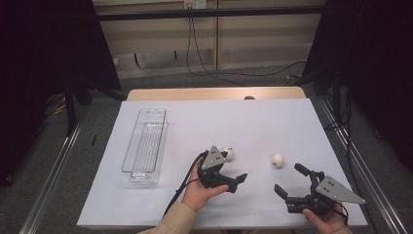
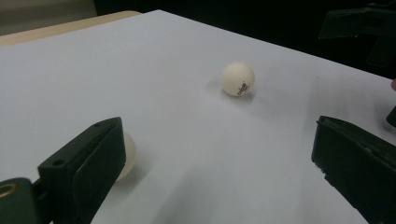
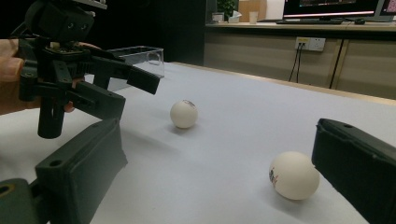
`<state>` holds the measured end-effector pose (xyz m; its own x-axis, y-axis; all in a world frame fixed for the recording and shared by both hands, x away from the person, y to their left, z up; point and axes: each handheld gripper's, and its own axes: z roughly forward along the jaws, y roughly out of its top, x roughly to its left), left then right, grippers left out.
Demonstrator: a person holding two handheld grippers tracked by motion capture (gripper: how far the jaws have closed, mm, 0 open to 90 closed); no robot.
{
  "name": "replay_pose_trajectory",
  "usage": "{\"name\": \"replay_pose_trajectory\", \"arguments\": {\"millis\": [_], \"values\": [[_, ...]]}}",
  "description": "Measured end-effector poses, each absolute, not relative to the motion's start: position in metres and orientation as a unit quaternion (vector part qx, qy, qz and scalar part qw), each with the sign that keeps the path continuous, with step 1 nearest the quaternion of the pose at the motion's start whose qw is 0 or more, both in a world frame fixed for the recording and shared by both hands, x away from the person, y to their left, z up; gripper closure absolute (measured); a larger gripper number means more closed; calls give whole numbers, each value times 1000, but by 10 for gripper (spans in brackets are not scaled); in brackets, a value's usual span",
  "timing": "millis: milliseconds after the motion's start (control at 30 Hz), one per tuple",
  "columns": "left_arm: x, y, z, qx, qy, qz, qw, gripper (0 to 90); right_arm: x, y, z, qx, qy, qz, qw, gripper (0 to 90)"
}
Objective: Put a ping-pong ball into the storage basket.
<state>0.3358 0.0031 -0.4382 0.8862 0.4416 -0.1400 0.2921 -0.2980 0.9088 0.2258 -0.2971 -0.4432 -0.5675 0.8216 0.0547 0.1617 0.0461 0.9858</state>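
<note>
**Two tools open over a pair of white balls**

On the white-covered counter [image 1: 214, 122], a clear plastic bin [image 1: 145, 144] lies lengthwise at the left, with nothing in it and well apart from the action. Toward the middle, a person's left hand [image 1: 197, 192] holds the left tool [image 1: 234, 181] low over the sheet, its black jaws spread wide apart and gripping nothing. Just beyond that tool sits the left ping-pong ball [image 1: 228, 154]; in the left gripper view the ball [image 2: 127, 156] peeks out from behind one jaw, close beside it, though whether the two touch cannot be told. Farther right rests the right ping-pong ball [image 1: 277, 159], free on the sheet with small dark print on its side. At the near right corner, the person's right hand [image 1: 328, 220] holds the right tool [image 1: 290, 180], its jaws likewise parted and empty, angled toward that ball, which lies near one jaw in the right gripper view.
</note>
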Motion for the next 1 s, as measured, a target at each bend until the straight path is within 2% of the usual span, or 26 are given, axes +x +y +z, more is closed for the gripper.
{"name": "replay_pose_trajectory", "arguments": {"millis": [1000], "values": [[338, -12, -438, 808, 227, 59, 541, 31, 226, -297, -443, 369, 665, 584, 282, 16]]}}
